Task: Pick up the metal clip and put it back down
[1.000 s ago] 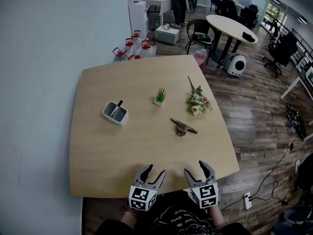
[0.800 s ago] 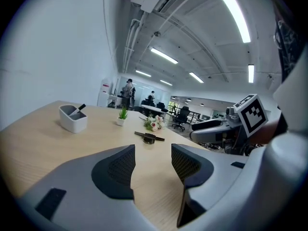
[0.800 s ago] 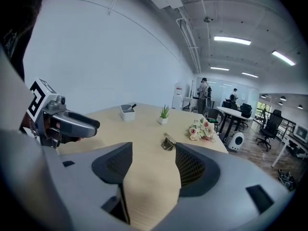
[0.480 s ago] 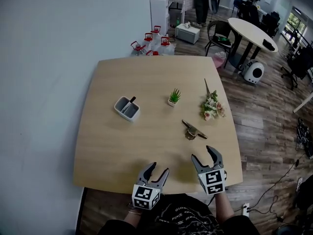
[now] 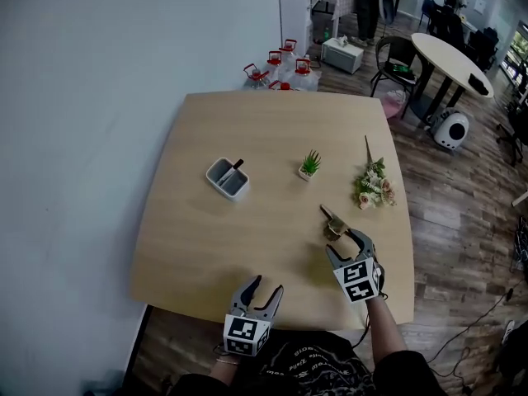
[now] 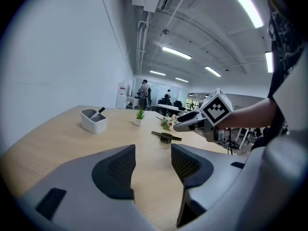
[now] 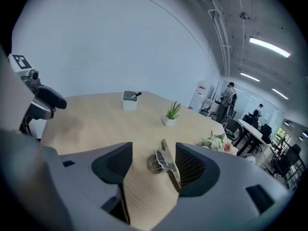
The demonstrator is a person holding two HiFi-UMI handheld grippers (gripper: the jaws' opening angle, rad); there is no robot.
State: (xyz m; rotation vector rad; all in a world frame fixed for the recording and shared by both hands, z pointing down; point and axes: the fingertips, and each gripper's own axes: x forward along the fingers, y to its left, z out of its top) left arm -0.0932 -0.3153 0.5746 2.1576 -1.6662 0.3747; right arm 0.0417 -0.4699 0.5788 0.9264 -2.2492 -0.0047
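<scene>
We see the right gripper (image 5: 346,240) open at the metal clip (image 7: 163,161) near the table's (image 5: 247,130) right edge, and the left gripper (image 5: 265,286) open and empty at the near edge.

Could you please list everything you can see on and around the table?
Table: one, light wood, centre.
Clip: one, metal, lying on the table's right side.
Holder: one, white, table's left, dark pen inside.
Plant: one, green in a white pot, mid-table.
Flowers: one bunch, pink and white, table's right edge.
Bottles: several, clear with red caps, floor beyond the table.
Left claw: one, grey, open and empty, near edge.
Right claw: one, grey, open, jaws either side of the clip.
</scene>
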